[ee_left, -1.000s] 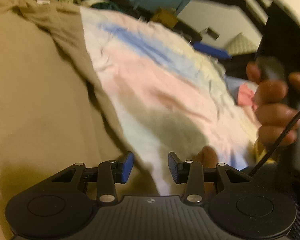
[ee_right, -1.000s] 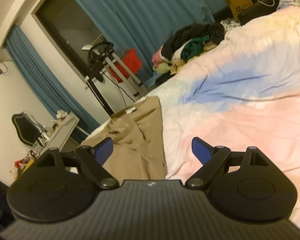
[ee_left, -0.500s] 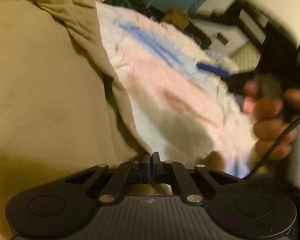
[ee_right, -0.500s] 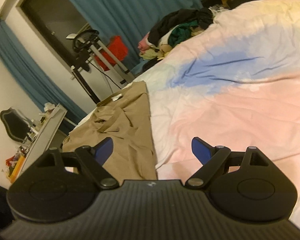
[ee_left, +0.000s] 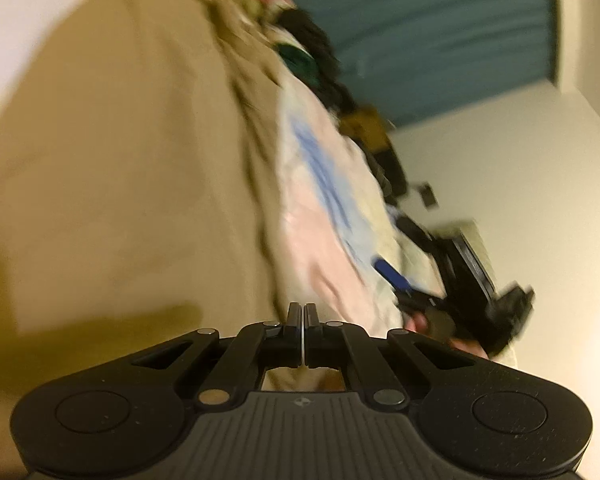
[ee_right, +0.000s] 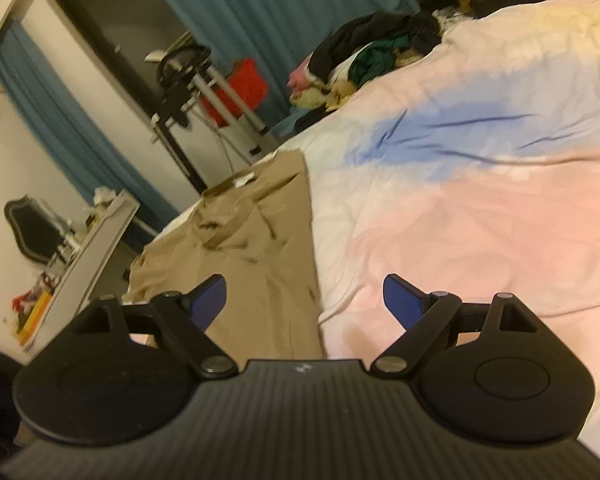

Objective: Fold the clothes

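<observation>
The left gripper [ee_left: 302, 314] is clamping fully closed on the edge of the tan garment [ee_left: 112, 168], which is lying on the pastel duvet [ee_right: 480, 184]. The right gripper [ee_right: 304, 300] is hovering above the garment's edge, jaws spread wide and gripping nothing.

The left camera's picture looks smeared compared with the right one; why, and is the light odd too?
Left wrist view: motion blur smears the tan garment, bedspread and curtain; only the gripper is crisp. Right wrist view: mostly sharp, warm yellowish light, fisheye-bent edges.
</observation>
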Motion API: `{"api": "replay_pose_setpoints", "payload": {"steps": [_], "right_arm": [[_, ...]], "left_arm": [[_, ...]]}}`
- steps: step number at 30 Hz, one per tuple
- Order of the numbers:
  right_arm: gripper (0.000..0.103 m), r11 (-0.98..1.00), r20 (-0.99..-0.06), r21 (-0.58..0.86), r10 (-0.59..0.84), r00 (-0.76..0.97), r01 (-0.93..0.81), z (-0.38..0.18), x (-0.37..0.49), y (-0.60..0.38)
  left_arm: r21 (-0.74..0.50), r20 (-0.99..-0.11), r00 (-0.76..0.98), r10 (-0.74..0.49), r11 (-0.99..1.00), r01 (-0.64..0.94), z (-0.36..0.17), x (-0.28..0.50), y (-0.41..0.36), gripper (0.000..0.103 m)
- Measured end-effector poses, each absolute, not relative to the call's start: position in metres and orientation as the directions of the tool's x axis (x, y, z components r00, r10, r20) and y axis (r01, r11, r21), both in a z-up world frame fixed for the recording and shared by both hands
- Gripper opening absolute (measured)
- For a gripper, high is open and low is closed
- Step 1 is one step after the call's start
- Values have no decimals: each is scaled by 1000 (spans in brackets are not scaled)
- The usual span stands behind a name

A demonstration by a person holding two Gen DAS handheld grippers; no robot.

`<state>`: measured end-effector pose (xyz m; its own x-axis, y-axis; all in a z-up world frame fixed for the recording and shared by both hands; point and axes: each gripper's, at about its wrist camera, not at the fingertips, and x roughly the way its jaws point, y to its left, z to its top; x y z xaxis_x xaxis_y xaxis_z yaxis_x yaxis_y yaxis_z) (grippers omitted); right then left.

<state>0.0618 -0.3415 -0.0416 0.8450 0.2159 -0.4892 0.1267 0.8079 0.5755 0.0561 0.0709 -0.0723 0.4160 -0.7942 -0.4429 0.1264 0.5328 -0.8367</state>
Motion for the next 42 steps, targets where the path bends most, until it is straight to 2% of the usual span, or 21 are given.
{"api": "replay_pose_setpoints", "payload": {"steps": [3, 5, 7, 9, 11, 12, 17, 19, 22, 23, 24, 31, 35, 37, 40, 42], "right_arm": [[87, 811, -492, 574, 231, 839, 114, -41, 62, -336], [87, 808, -486, 579, 237, 841, 107, -40, 61, -337], [87, 807, -479, 581, 236, 846, 104, -38, 60, -339], [87, 807, -477, 581, 228, 849, 110, -37, 59, -340], [87, 803, -474, 585, 222, 852, 116, -36, 58, -342], [87, 798, -472, 590, 222, 853, 118, -36, 58, -344], [87, 779, -464, 614, 224, 857, 129, -39, 57, -353], [87, 770, -462, 624, 228, 857, 131, -41, 57, -356], [87, 759, -461, 636, 230, 857, 138, -43, 58, -360], [87, 757, -462, 638, 228, 857, 143, -44, 59, -361], [87, 752, -465, 642, 227, 856, 149, -46, 59, -363], [87, 700, -446, 690, 212, 869, 183, -51, 58, -381], [87, 688, -423, 700, 183, 887, 192, -49, 53, -390], [87, 727, -405, 659, 128, 905, 192, -40, 48, -389], [87, 812, -328, 558, 28, 944, 169, -22, 35, -377], [87, 839, -285, 526, 20, 958, 139, -17, 32, -371]], "left_arm": [[-812, -486, 401, -776, 571, 121, -77, 60, 63, 0], [-785, -509, 372, -776, 596, 167, -76, 61, 39, 3], [-757, -533, 344, -773, 618, 214, -75, 63, 14, 15], [-716, -572, 320, -755, 650, 256, -75, 65, -14, 38], [-665, -616, 303, -727, 686, 296, -78, 66, -41, 47], [-643, -637, 290, -714, 700, 310, -82, 66, -54, 48], [-553, -731, 223, -645, 751, 360, -103, 64, -106, 48], [-490, -779, 238, -580, 800, 347, -108, 65, -115, 42], [-439, -814, 263, -518, 845, 306, -109, 69, -126, 29], [-433, -818, 269, -508, 853, 293, -108, 70, -128, 13], [-432, -821, 270, -503, 856, 283, -109, 72, -127, 3], [-526, -781, 245, -575, 816, 241, -105, 78, -122, 2], [-569, -735, 253, -629, 775, 274, -90, 79, -115, 1], [-606, -701, 254, -667, 744, 281, -82, 81, -114, 1], [-676, -633, 243, -735, 678, 289, -72, 85, -114, 1], [-722, -578, 229, -783, 622, 302, -63, 88, -110, 1]]}}
